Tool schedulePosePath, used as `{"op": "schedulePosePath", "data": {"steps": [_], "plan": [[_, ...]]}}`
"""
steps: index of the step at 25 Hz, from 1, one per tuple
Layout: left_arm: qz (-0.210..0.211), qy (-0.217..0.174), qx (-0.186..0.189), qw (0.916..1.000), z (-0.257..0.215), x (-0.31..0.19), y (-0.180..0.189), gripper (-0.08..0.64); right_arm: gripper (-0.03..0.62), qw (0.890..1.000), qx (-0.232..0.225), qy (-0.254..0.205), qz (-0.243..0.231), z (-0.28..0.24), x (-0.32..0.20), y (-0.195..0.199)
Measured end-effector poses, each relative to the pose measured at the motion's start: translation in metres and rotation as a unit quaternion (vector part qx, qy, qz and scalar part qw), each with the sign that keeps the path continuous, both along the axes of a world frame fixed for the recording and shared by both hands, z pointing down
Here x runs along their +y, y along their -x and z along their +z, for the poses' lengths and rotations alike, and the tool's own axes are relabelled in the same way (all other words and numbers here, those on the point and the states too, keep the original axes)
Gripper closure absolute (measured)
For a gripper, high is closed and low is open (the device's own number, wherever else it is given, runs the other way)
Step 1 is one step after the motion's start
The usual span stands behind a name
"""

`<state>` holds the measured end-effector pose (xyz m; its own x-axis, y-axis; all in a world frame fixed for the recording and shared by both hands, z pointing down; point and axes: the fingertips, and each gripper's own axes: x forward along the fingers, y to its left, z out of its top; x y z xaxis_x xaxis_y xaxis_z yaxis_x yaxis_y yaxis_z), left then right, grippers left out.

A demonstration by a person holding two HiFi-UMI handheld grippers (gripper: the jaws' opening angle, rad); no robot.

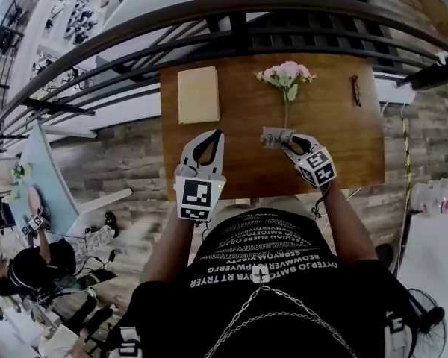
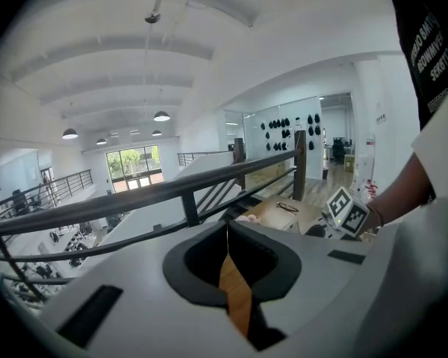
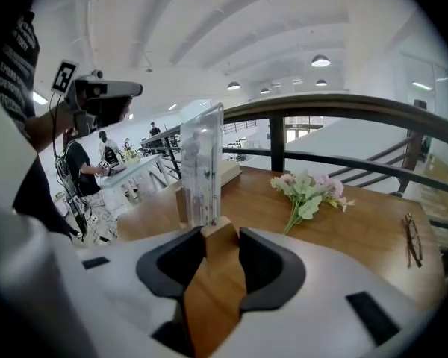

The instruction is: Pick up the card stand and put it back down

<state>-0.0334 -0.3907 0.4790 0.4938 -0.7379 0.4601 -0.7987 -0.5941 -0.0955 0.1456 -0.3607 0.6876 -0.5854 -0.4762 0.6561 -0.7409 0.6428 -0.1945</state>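
Note:
The card stand (image 3: 201, 166) is a clear upright sheet on a small wooden base. My right gripper (image 3: 220, 237) is shut on that base, with the wood filling the gap between the two dark pads. In the head view the card stand (image 1: 276, 136) sits at the tip of the right gripper (image 1: 285, 145), over the middle of the wooden table (image 1: 336, 148). Whether the base touches the tabletop I cannot tell. My left gripper (image 1: 215, 134) is over the table to the left of the stand. Its jaws meet at the tips and hold nothing, as the left gripper (image 2: 226, 230) shows in its own view.
A cream book (image 1: 198, 94) lies at the table's far left. A bunch of pink flowers (image 1: 286, 77) lies behind the stand, and a pair of glasses (image 1: 355, 89) lies at the far right. A dark railing (image 1: 209, 13) runs past the far edge.

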Motion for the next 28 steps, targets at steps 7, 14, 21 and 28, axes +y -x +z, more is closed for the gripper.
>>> {"op": "schedulePosePath", "data": {"steps": [7,14,21,28], "plan": [[-0.009,0.020,-0.010,0.9997,0.015,-0.005,-0.004,0.531,0.434,0.999,0.009,0.032,-0.026,0.054,-0.004,0.010],[-0.027,0.032,-0.020,0.9989,0.021,0.000,0.003,0.531,0.433,0.996,0.032,0.051,-0.061,0.086,0.001,0.019],[-0.039,0.029,-0.030,0.9984,0.019,0.007,0.013,0.531,0.428,0.995,0.055,0.031,-0.077,0.102,0.005,0.020],[-0.032,0.014,-0.026,0.9990,0.005,0.025,0.014,0.531,0.399,0.996,0.080,0.015,-0.047,0.098,0.009,0.008]]}}
